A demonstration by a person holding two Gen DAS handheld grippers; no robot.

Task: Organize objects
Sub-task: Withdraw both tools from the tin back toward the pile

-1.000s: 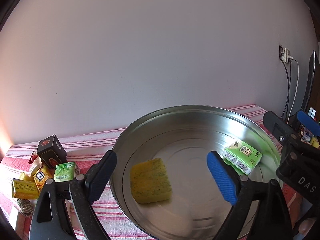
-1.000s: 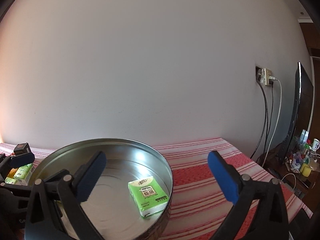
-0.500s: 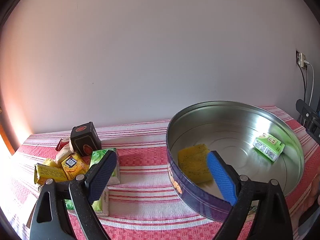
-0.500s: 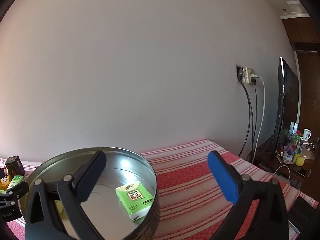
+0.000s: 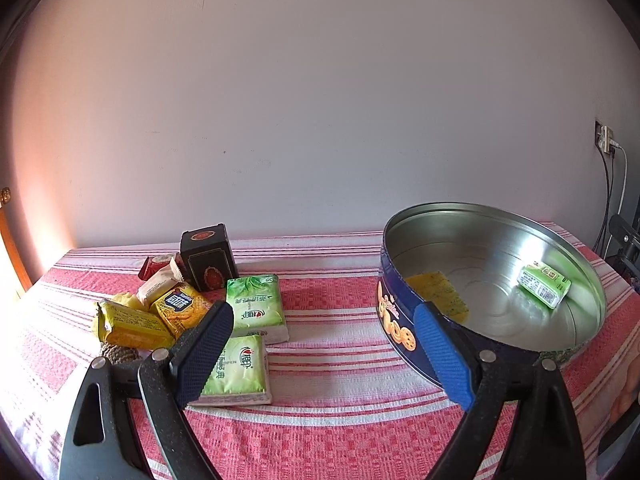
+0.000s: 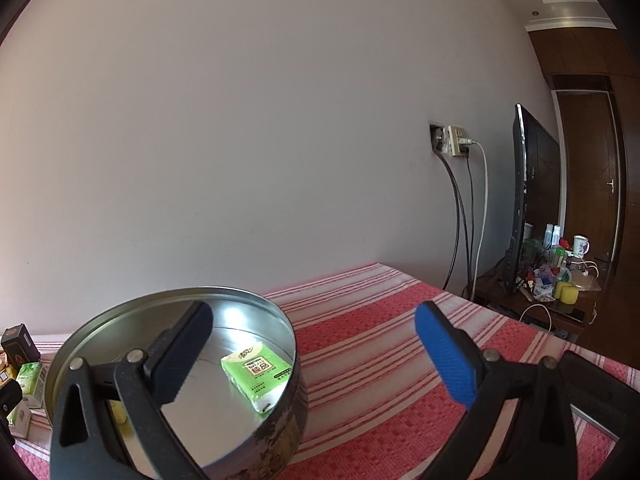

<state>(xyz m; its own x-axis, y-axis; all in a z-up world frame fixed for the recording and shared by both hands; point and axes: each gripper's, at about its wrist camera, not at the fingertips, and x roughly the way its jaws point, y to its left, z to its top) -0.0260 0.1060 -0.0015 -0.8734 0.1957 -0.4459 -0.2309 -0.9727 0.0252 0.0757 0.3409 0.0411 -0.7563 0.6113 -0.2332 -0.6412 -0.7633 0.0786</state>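
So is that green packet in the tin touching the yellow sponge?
Apart. The left wrist view shows bare metal floor between the green packet and the yellow sponge.

The right tongs (image 6: 314,354) stand wide apart with nothing between their blue pads, above a worktop (image 6: 384,344) under a red-and-white striped cloth. A round metal tin (image 6: 280,320) sits at lower left, holding a green tissue pack (image 6: 256,374) near its right wall. Farther left, beside the tin, stand a dark box (image 6: 18,344) and another green pack (image 6: 30,380).
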